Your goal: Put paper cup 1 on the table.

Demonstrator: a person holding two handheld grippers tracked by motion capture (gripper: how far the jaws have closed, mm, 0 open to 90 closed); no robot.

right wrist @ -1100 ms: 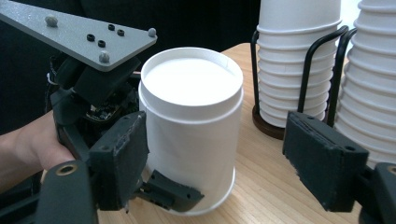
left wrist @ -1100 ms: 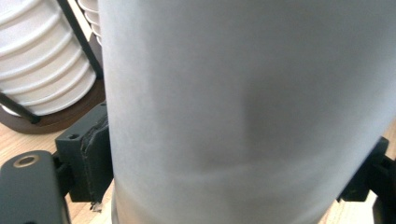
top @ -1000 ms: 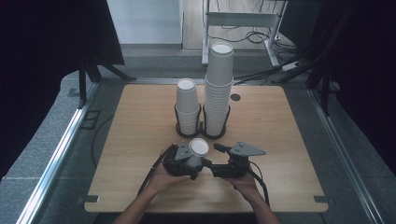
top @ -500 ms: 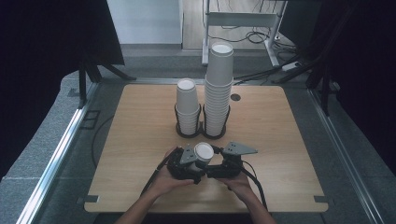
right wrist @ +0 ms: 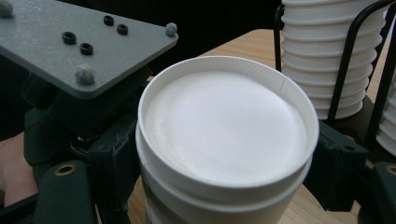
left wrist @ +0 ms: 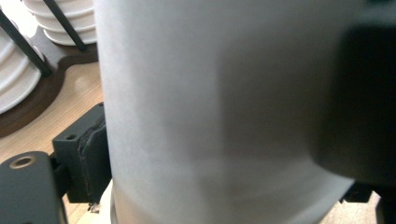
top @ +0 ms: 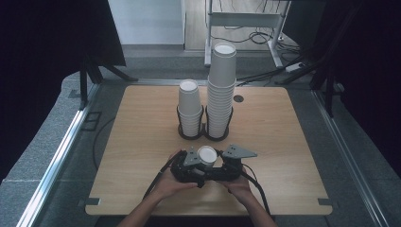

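- An upside-down white paper cup [top: 206, 154] sits near the front edge of the wooden table [top: 293, 142], in the middle, between the left gripper [top: 190, 166] and the right gripper [top: 226, 166].
- In the right gripper view the cup [right wrist: 224, 140] stands upright on its mouth, its closed base facing up, and a second rim just below the top one shows that at least two cups are nested there.
- The right gripper's black jaws stand on either side of the cup, wide apart and close against its wall; they have just been closing a little, and whether the pads actually press cannot be told.
- In the left gripper view the cup's wall [left wrist: 210, 112] is right in front of the camera, with one black pad [left wrist: 95, 163] lying against its left side; the other jaw is a dark blur at the right.
- The left gripper's jaws have just been opening with the cup between them, so a firm hold cannot be confirmed.
- No brand, label or writing can be read on the cup or on the stacks.
- Both hands [top: 176, 182] come in from the bottom of the high view, close together, each gripper pointing inward at the cup, level over the table.
- Behind the cup, well apart, a short stack of cups [top: 190, 106] and a tall stack of cups [top: 221, 90] stand in black wire holders [top: 204, 133].
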